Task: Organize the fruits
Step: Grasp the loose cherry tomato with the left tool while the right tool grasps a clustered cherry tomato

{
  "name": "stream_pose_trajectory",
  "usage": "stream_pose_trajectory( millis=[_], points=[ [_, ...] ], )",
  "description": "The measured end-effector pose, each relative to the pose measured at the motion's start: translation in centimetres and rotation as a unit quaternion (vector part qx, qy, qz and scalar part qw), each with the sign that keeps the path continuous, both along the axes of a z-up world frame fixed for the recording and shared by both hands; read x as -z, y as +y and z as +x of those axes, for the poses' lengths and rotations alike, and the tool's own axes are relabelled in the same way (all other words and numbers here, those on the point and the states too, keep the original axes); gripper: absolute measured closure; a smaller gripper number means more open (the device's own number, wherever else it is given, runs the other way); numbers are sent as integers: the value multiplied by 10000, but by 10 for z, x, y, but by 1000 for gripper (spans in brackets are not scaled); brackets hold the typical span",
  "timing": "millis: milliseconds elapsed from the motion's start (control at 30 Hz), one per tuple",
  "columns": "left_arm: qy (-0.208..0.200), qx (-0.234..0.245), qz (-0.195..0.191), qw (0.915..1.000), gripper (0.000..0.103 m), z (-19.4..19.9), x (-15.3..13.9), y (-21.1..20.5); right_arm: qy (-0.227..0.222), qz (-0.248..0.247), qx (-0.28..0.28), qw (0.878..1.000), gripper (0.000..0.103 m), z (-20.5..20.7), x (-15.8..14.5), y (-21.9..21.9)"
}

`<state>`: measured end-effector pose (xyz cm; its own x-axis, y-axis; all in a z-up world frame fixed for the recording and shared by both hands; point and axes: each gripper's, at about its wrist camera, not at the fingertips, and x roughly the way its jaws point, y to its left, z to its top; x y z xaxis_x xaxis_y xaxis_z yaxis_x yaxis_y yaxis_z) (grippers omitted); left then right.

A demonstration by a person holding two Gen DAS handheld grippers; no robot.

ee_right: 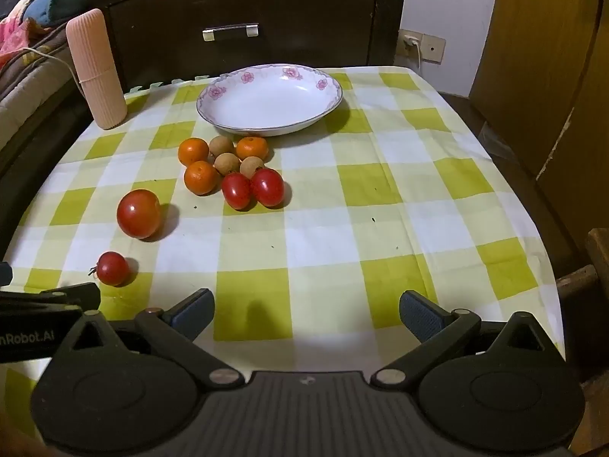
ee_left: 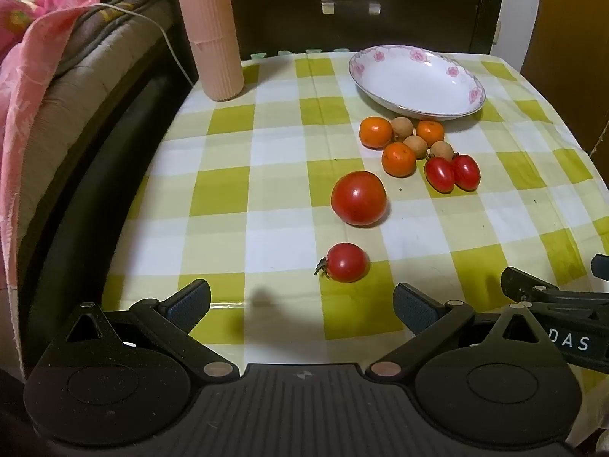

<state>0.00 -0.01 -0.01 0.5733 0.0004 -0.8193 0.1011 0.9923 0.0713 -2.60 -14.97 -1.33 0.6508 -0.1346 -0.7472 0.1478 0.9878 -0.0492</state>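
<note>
Hovering over the near edge of the bench [ee_left: 266, 160], the left claw [ee_left: 302, 306] and the right claw [ee_right: 306, 310] are both gaping wide with nothing between their fingers, tilting steeply downward. The small tomato [ee_left: 346, 262] is lying just ahead of the left claw, slightly right of its centre line, so the left hand is sitting nearer to it. The big tomato [ee_left: 358, 198] is resting beyond it, and the empty plate [ee_left: 475, 93] is waiting at the far side, behind the clustered fruit.
</note>
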Motion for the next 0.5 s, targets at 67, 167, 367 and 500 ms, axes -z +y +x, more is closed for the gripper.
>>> stream_pose_trajectory(
  millis=[67,167,367,500],
  points=[
    [5,5,-1,10000,0,1,0,0,25,5,20,10000,1,2,0,0],
    [1,-11,6,10000,0,-1,0,-1,57,25,44,10000,1,2,1,0],
    [3,-10,10,10000,0,-1,1,-1,103,35,69,9999,1,4,1,-1],
    [-1,-15,12,10000,0,-1,1,-1,130,34,83,9999,1,4,2,-1]
  ],
)
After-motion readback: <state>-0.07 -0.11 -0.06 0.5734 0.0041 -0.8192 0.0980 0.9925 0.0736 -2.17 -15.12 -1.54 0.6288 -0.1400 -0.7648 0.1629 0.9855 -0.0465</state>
